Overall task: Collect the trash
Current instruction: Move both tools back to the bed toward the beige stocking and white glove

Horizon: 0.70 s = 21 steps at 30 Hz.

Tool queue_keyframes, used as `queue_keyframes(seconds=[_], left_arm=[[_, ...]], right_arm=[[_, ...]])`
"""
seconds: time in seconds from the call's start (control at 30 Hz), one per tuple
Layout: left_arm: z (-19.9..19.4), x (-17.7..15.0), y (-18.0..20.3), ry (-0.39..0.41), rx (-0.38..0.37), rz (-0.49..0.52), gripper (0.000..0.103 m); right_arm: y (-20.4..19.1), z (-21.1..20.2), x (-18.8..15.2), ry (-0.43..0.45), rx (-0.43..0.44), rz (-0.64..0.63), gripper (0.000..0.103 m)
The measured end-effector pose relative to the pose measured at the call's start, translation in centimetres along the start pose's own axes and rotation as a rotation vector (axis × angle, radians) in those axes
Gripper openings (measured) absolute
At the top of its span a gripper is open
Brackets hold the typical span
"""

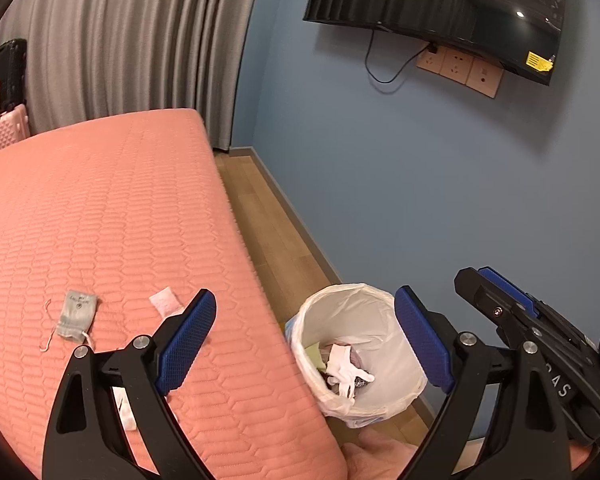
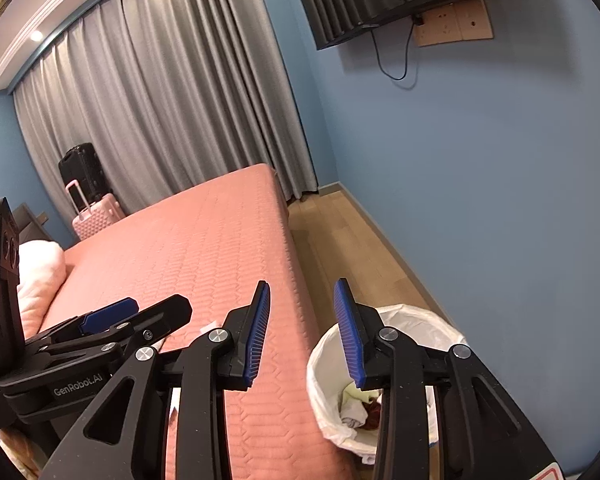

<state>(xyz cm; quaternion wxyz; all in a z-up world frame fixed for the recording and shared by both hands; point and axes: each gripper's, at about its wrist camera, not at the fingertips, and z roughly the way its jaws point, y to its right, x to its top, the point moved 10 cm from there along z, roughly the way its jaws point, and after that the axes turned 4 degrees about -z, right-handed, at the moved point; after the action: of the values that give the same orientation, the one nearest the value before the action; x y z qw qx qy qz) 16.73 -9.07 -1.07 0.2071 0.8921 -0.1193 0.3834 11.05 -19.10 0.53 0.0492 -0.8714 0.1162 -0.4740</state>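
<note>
The grey pouch [image 1: 77, 314] and white scrap [image 1: 165, 301] lie on the bed [image 1: 112, 208] left of the empty, wide-open left gripper [image 1: 305, 336], nearer than the narrower, empty right gripper [image 2: 302, 332] over the bin [image 1: 352, 308].

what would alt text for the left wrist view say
The left tongs stand wide open and empty, straddling the edge of a pink bed and a white-lined trash bin on the floor holding crumpled scraps. A small grey pouch and a pale pink scrap lie on the bed; the right tongs show at far right.
</note>
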Motion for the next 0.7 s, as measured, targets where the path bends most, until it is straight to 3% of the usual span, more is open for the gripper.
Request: queue_keyframes(seconds=[0.2, 0.27, 0.7], left_arm=[[-0.4, -1.2, -4.3, -0.019, 0.041, -0.086, 0.087], [-0.4, -1.7, -5.9, -0.026, 0.060, -0.113, 0.087], [-2.0, -5.7, -17.2, -0.064, 0.194, -0.283, 0.087]], right_arm=[[-3.4, 1.3, -2.1, -0.042, 0.038, -0.031, 0.036], [-4.5, 1.8, -2.9, -0.055, 0.049, -0.041, 0.042], [-12.9, 6.9, -9.1, -0.210, 0.135, -0.141, 0.042]])
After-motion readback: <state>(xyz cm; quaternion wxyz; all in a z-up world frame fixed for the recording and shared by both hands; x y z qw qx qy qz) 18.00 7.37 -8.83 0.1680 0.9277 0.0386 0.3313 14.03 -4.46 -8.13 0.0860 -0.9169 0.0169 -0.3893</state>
